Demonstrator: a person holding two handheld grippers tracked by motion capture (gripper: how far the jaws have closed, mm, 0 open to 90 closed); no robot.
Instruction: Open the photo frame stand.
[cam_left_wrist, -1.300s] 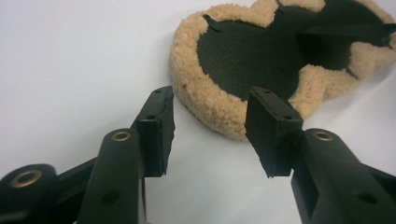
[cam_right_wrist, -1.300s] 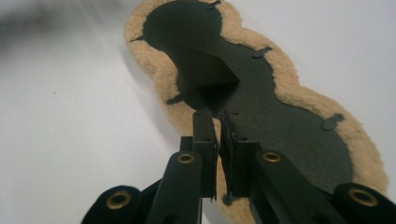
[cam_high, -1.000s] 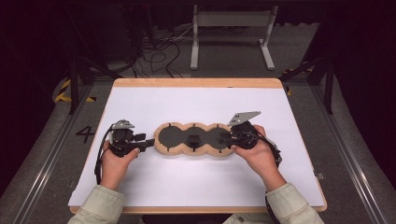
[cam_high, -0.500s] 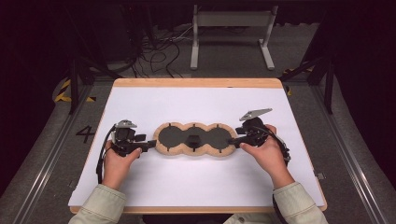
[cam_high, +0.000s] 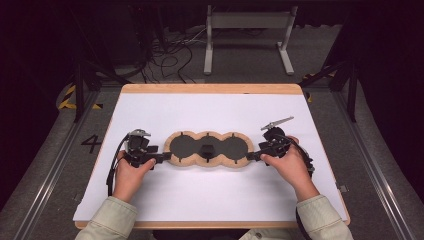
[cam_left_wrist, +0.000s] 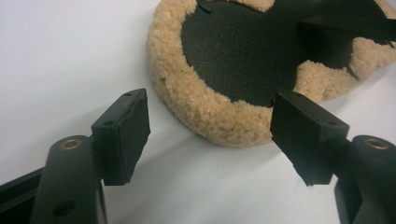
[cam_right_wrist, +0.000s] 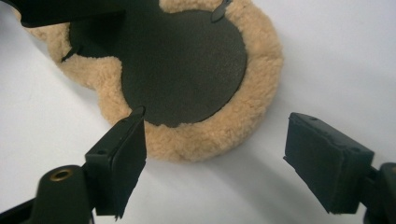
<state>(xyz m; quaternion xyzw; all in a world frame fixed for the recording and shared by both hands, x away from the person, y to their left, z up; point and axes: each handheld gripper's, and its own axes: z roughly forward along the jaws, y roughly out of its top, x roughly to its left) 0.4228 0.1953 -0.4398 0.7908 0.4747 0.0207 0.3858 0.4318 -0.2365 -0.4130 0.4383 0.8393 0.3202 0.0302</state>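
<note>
Tan fleece pad (cam_high: 208, 149) with black backing lies flat on the white surface (cam_high: 210, 110), one end just ahead of each gripper. Left gripper (cam_high: 164, 158) and right gripper (cam_high: 252, 156) have just been opening, nothing pinched; placement seems done, withdrawal remaining.

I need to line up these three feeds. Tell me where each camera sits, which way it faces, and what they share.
High view: above the person's side, facing forward and down on the white table; forearms, hands, left gripper and right gripper show.
Left gripper view: rides the left gripper, looking along its open black jaws at one end of the tan fleece three-lobed pad with black centres.
Right gripper view: rides the right gripper, jaws open, facing the pad's other end.
Shared: the pad.
</note>
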